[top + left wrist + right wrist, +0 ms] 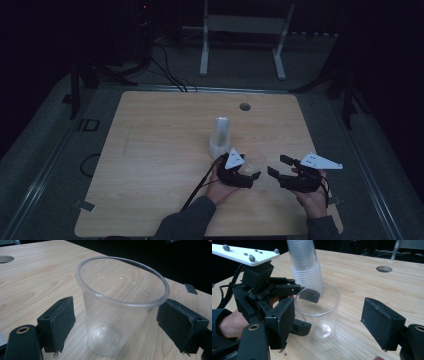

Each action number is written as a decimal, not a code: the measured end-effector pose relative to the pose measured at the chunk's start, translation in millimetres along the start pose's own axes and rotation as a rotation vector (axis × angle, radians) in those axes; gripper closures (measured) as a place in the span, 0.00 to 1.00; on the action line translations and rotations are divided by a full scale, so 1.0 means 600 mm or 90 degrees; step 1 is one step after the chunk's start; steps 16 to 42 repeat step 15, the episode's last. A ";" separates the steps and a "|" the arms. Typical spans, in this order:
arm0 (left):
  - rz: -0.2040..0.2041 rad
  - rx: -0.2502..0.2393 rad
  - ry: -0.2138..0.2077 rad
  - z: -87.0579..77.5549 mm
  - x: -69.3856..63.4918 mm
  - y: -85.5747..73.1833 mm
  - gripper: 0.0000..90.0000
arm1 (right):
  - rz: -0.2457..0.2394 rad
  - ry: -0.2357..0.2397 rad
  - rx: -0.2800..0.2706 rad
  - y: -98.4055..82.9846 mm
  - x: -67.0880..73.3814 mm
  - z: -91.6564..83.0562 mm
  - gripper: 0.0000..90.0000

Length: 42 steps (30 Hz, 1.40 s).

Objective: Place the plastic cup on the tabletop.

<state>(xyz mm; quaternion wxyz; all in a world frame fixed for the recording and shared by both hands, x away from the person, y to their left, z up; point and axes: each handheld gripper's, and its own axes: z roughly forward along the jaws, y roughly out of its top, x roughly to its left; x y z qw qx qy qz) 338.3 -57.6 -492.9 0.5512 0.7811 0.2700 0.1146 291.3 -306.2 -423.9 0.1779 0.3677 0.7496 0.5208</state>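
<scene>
Your left gripper (248, 172) stands with its jaws spread wide on either side of a clear plastic cup (120, 307). In the left gripper view, both black pads (61, 322) sit beside the cup wall with a gap on each side, so nothing is pinched; the cup stands upright on its own base on the wooden table (150, 150). In the right gripper view you see the same thing from the other side: the left gripper's two jaws reach around the cup (319, 312) without pressing it.

Your right gripper (277, 167) is also spread, with nothing between its jaws. It hangs just to the right of the cup, near it but apart, and points toward it.

Beyond the single cup, just behind it in the high view, a tall stack of clear cups (220, 136) stands upright on the table; in the right gripper view that stack (305, 265) rises right behind the lone cup. Farther back on the tabletop lies a round hole (244, 106). Near the table's right edge, a small dark square piece (190, 288) lies flat.
</scene>
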 end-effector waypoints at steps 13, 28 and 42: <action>-0.014 -0.014 -0.006 -0.033 -0.003 -0.016 0.17 | 0.002 -0.002 -0.004 0.000 -0.002 -0.002 0.30; -0.019 -0.016 -0.006 -0.035 -0.003 -0.018 0.17 | 0.002 -0.003 -0.005 0.000 -0.003 -0.001 0.30; -0.019 -0.016 -0.006 -0.035 -0.003 -0.018 0.17 | 0.002 -0.003 -0.005 0.000 -0.003 -0.001 0.30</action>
